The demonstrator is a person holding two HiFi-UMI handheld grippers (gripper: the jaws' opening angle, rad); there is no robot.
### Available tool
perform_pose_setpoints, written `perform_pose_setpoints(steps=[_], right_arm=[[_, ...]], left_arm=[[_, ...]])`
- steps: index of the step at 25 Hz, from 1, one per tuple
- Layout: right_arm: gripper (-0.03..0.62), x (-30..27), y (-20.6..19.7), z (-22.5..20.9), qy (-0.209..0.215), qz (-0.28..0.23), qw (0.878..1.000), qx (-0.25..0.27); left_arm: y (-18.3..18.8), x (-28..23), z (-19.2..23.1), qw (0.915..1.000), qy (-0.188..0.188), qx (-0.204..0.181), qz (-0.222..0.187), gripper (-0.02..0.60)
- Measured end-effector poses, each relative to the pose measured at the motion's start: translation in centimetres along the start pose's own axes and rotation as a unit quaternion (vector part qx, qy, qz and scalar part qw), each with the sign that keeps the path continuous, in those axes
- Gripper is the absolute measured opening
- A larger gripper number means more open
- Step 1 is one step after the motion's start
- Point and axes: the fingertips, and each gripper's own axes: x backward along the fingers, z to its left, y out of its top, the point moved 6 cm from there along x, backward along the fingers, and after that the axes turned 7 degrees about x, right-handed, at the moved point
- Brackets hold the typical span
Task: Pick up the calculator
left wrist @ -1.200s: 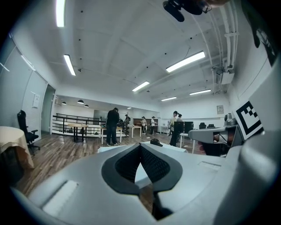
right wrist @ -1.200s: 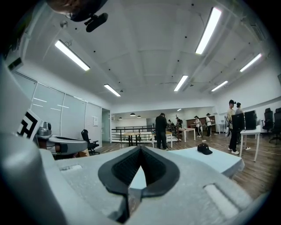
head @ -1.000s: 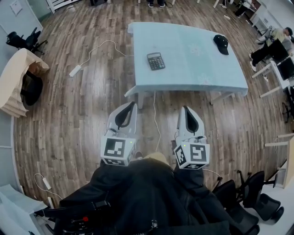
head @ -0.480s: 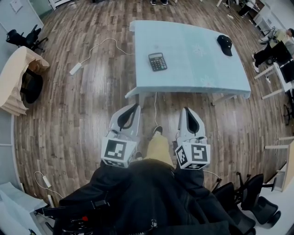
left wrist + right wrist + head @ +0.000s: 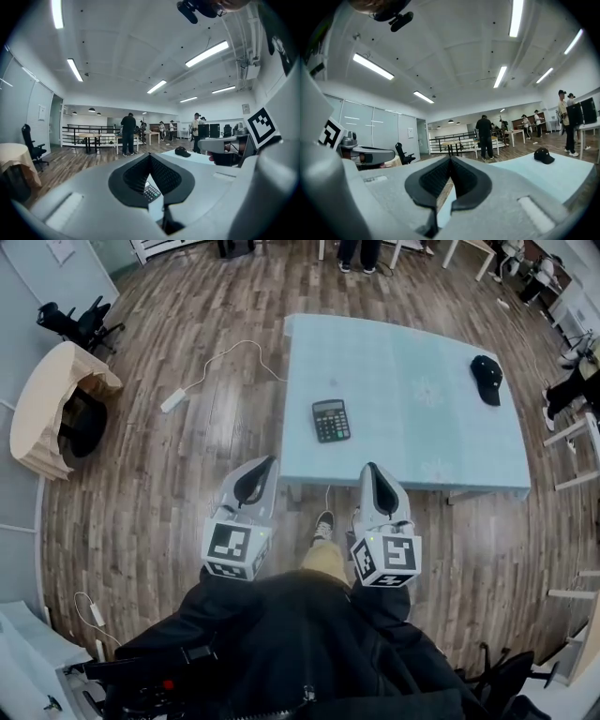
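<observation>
The calculator (image 5: 331, 420) lies flat, keys up, on the pale blue table (image 5: 422, 451), left of centre and toward the edge nearest us. Nothing touches it.

We hold the left gripper (image 5: 269, 463) and right gripper (image 5: 373, 468) side by side in front of the body, roughly level. In the head view their tips show near the table's near edge, well short of the calculator. Both pairs of jaws are closed tip to tip, with nothing between the pads.

We read this as an approach posture, closed and low because nothing is within reach yet. The jaws need to part before either gripper can take the calculator. The left gripper looks more in line with it.

A black cap (image 5: 487, 379) lies at the table's far right, well apart from the calculator, so there is no clutter round the target.

Only the head view gives the layout:
- the calculator's spot on the table
- our shoe (image 5: 323, 524) just short of the table
- a white cable (image 5: 220, 343) on the wood floor

It does not show the jaw tips well. The gripper views do, and the tips meet in each.
- **Left gripper view:** catches the calculator's keys through the gap below its closed tips.
- **Right gripper view:** shows table top and the cap, but no calculator.

Both gripper views show people standing at far desks. The head view shows them only as feet at its top edge.
</observation>
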Motion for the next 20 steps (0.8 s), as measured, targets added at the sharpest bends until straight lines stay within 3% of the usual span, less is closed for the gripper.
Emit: perform_pose_setpoints(steps=[9,20], right_arm=[[-0.003,-10.5,0.9,-7.5,0.049,0.013,0.999,-0.016],[-0.003,-16.7,-2.6,-11.3,0.072,0.09,0.993,-0.027]], left_arm=[[2.7,-13.4,1.2,0.9995,0.026,0.016,0.008,0.0],[-0.3,-20.0,3.2,0.9959,0.042,0.055,0.059,0.0]])
